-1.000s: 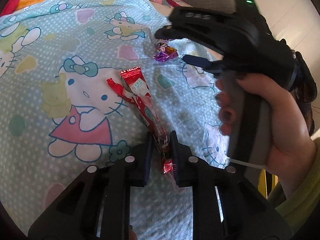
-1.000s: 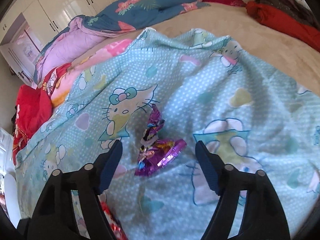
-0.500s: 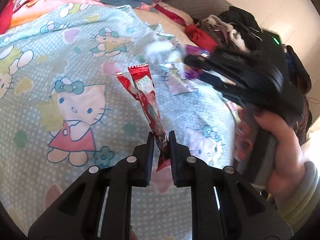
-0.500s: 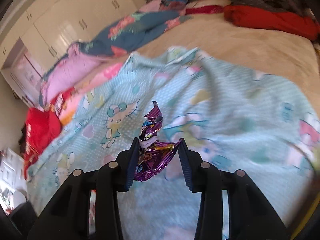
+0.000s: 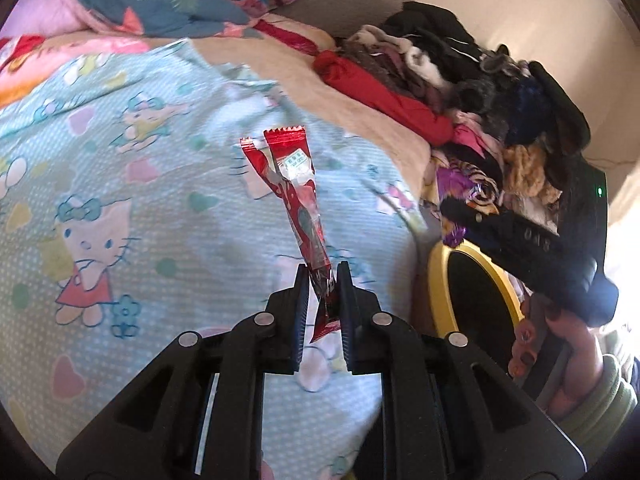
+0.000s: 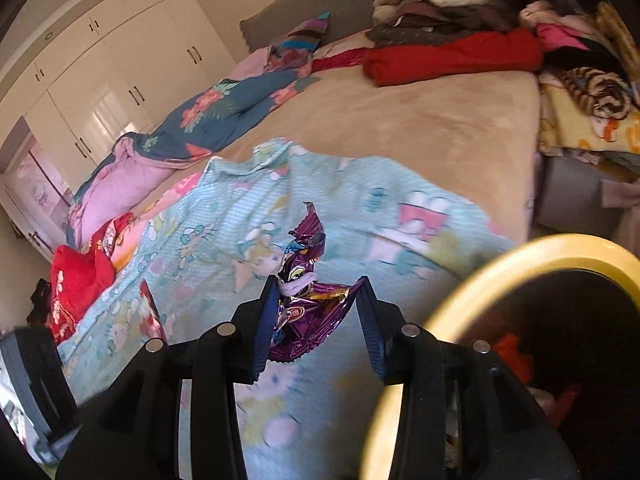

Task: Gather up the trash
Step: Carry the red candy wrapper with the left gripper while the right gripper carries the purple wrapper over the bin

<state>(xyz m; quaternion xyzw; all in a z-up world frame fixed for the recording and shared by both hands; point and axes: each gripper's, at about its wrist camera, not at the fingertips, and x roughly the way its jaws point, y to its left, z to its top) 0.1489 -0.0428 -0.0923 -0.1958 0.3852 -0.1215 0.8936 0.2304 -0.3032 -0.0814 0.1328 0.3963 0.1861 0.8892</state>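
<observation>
Left gripper (image 5: 322,280) clamped on red wrappers (image 5: 298,196), lower end pinched between the jaws, rest sticking up and forward, clear of the blue cartoon blanket (image 5: 120,184). Right gripper (image 6: 316,300) closed on crumpled purple wrapper (image 6: 306,304), jaws part-way in because of the bulk. A second ago: purple wrapper lying on the blanket between open jaws, red wrappers touching the fabric. Now both lifted off and swung toward the bed edge. Yellow-rimmed bin (image 6: 500,272) newly in view, just right of the purple wrapper, red scraps inside. Judged: pickup done, carry under way, drop into bin next. Right hand (image 5: 560,344) wrapped round its handle, gripper angled over the bin rim in the left view. Left gripper held level, aimed across the bed at the clothes pile (image 5: 460,80).
</observation>
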